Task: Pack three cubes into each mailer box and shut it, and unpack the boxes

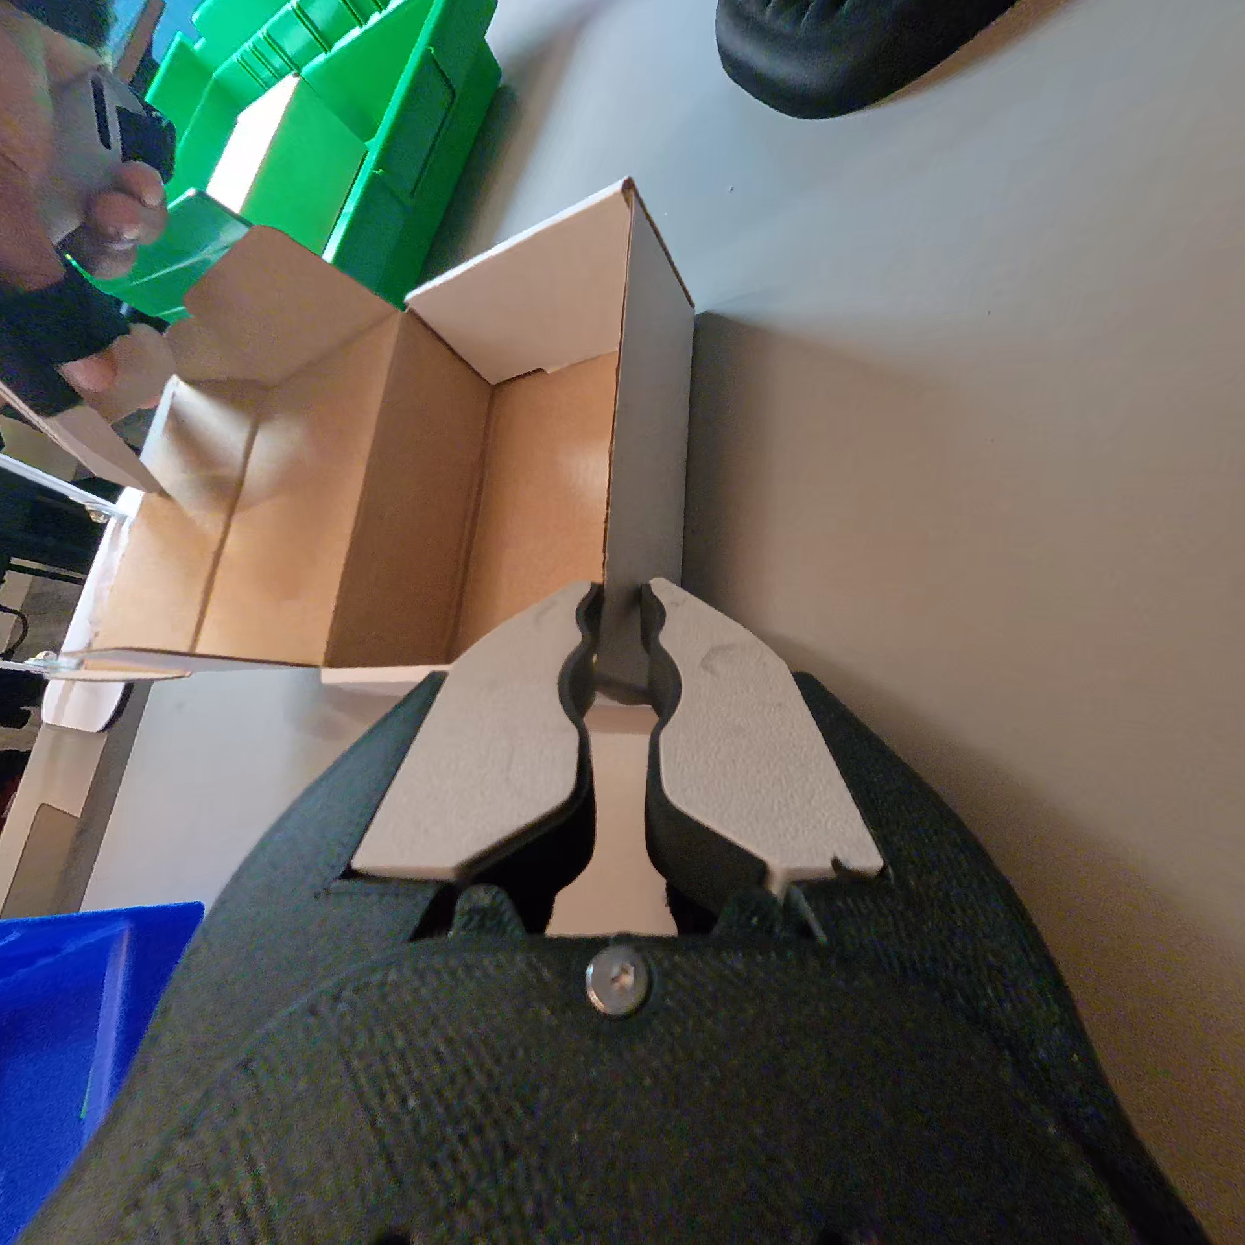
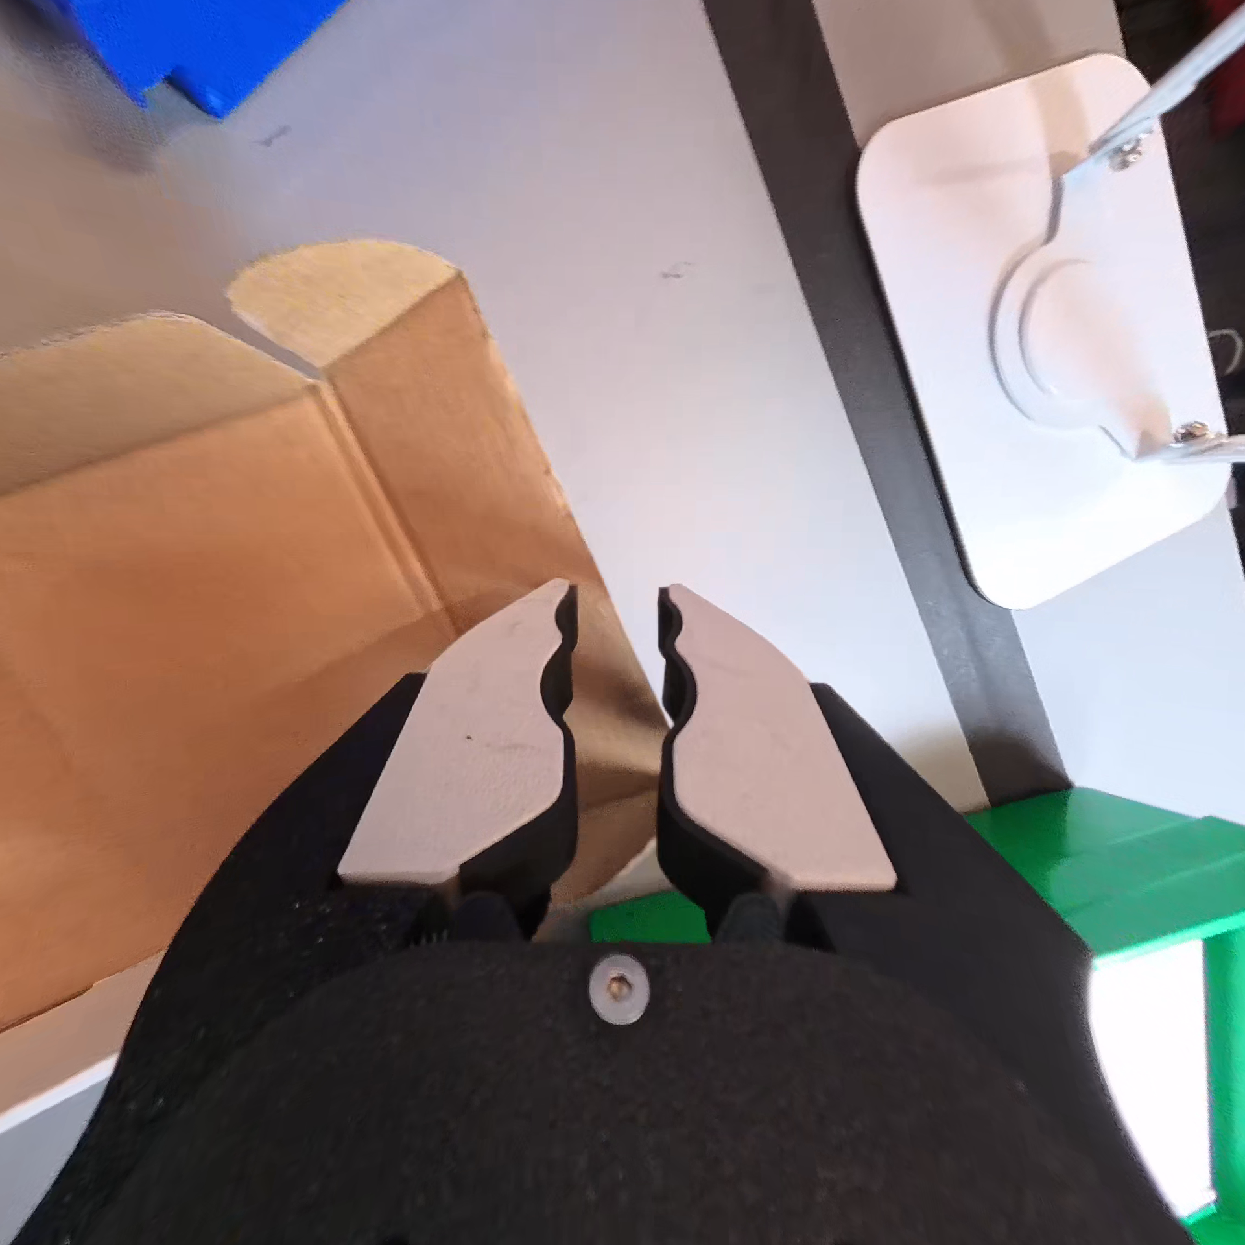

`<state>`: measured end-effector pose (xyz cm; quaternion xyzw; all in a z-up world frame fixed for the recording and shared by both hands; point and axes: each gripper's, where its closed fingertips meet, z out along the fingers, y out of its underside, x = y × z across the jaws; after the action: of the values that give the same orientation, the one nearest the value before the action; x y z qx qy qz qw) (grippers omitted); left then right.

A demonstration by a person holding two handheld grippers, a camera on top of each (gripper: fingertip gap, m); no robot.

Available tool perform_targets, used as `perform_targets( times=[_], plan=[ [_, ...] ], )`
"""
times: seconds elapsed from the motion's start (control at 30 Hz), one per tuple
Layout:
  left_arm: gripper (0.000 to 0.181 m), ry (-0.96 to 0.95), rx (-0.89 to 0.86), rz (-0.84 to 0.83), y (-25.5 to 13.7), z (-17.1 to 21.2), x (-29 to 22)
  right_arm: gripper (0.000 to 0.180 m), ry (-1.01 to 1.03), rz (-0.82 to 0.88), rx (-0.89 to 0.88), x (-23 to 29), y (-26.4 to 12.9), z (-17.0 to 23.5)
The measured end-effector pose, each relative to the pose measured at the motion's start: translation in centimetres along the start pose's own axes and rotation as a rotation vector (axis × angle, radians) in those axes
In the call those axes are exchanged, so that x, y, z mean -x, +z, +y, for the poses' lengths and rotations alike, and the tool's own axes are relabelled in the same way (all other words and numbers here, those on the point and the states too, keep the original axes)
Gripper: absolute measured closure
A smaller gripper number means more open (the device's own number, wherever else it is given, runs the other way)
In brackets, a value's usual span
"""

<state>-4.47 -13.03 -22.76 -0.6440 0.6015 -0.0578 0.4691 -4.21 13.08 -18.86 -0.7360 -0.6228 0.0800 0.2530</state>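
An open mailer box (image 1: 650,438), white outside and brown inside, lies on the grey table. Its inside (image 1: 404,485) holds nothing that I can see. My left gripper (image 1: 621,596) is shut on the upper edge of the box's near side wall. In the right wrist view the raised brown lid (image 2: 202,572) fills the left, and its rounded side flap (image 2: 431,418) runs down under my right gripper (image 2: 618,596), which is open with the flap edge between its fingers. No cubes are in view.
Green bins (image 1: 404,135) stand behind the box, one holding white cardboard (image 1: 283,148); a green bin (image 2: 1111,869) is also by my right gripper. A blue bin (image 1: 67,1044) is near left. There is a black object (image 1: 828,54), a white mounting plate (image 2: 1010,337) and a hand (image 1: 101,222). To reach the black object (image 1: 828,54) in a straight line is about 20 centimetres for my left fingers, about 35 centimetres for my right.
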Motion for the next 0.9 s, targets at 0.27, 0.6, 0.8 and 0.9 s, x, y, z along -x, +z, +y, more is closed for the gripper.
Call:
perform_targets(
  times=[0.27,0.6,0.8,0.9],
  plan=[
    [0.172,-0.012,-0.007,-0.002,0.1,-0.1,0.1,0.155,0.062,-0.008,-0.204,0.0,-3.3,-2.0],
    [0.17,-0.026,-0.055,-0.006,-0.7,-0.2,1.1,0.139,0.104,0.218,-0.674,5.7,-15.7,-3.9],
    [0.17,-0.011,-0.089,0.015,-1.0,-0.1,1.5,0.135,-0.02,0.124,-0.646,13.2,-14.5,1.5],
    [0.17,0.002,-0.091,0.02,-0.9,0.2,1.6,0.132,-0.137,0.051,-0.596,16.9,-12.5,4.1]
  ],
)
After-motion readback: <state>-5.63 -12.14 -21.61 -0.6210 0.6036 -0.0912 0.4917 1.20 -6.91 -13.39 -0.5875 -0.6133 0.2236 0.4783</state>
